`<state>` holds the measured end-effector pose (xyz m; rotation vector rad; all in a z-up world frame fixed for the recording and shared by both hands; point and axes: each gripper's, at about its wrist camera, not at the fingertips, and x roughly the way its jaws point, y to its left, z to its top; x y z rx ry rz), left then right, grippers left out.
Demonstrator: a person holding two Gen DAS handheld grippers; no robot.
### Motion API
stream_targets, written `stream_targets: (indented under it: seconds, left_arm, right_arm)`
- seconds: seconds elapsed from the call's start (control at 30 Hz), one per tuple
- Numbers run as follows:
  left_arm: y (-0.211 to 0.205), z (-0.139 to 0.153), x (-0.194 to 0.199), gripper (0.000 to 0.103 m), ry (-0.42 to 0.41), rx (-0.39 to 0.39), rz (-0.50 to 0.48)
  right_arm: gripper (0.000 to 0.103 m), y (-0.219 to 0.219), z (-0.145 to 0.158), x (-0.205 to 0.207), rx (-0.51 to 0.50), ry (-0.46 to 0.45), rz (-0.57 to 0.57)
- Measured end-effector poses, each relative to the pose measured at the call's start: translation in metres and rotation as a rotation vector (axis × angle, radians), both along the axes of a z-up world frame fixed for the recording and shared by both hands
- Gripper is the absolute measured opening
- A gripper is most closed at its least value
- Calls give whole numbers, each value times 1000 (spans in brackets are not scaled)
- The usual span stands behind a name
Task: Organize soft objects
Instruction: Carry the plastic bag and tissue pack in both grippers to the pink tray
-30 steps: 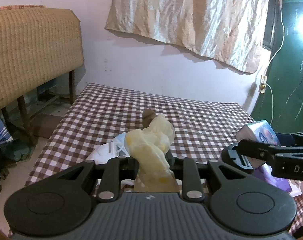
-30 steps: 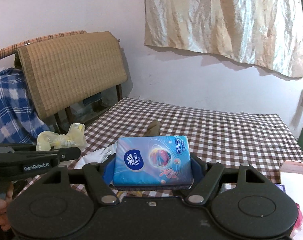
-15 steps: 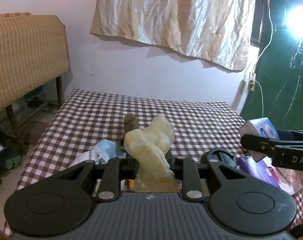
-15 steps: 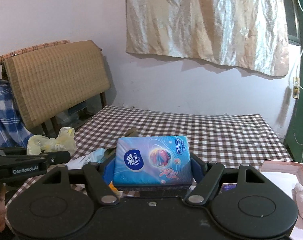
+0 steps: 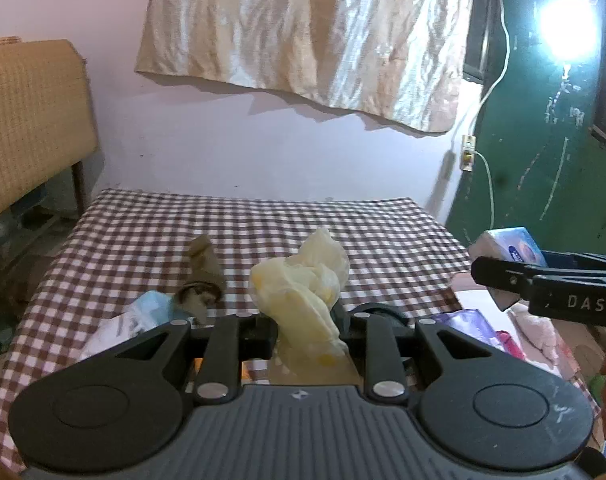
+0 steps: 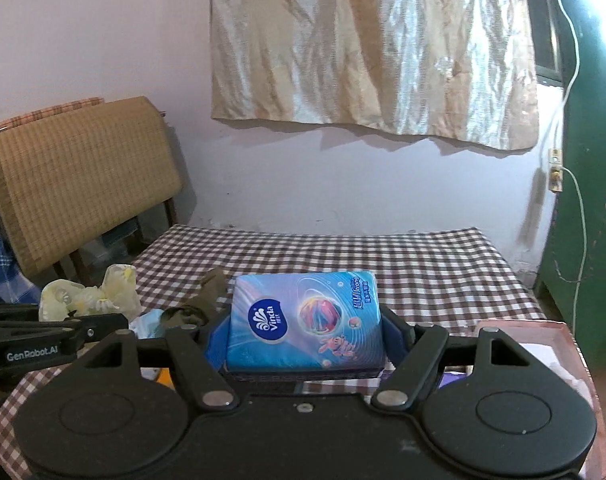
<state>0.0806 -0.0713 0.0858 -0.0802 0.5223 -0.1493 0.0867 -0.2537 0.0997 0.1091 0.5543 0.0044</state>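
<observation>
1. The left gripper (image 5: pixel 305 326) has its jaws pressed in on a crumpled pale-yellow plastic bag (image 5: pixel 303 288). The bag bulges up and forward out of the pinch in soft, translucent folds, with a thin tip at the top.
2. The right gripper (image 6: pixel 303 338) holds a blue tissue pack (image 6: pixel 305 322) flat between its jaws, which stand wide and press on the pack's two sides. The pack is a glossy, pillow-like rectangle with a white-and-blue "Vinda" oval and a colourful swirl printed on top.
3. Ahead of both pairs of jaws lies the table's brown-and-white checked cloth (image 5: pixel 303 224).
4. To the left of the left jaws and slightly ahead, a brown sock-like piece (image 5: pixel 203 264) lies on the cloth, with a light blue and white soft item (image 5: pixel 143 316) just beside it, nearer the camera.
5. To the right of the right jaws sits a pink box (image 6: pixel 559 344) with white material inside; its rim is near the gripper's right finger.
6. In the left view the right gripper with its pack shows at the right edge, level with the yellow bag.
</observation>
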Motion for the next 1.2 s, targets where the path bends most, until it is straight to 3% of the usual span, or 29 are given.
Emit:
stream_targets:
  seconds: [0.77, 1.2]
  left_arm:
    - [-95, -8, 31, 26, 11, -1, -218]
    - [-159, -25, 60, 26, 65, -27, -344]
  right_arm:
    - [87, -92, -10, -19, 7, 12, -179]
    - [87, -166, -37, -28, 15, 71, -314]
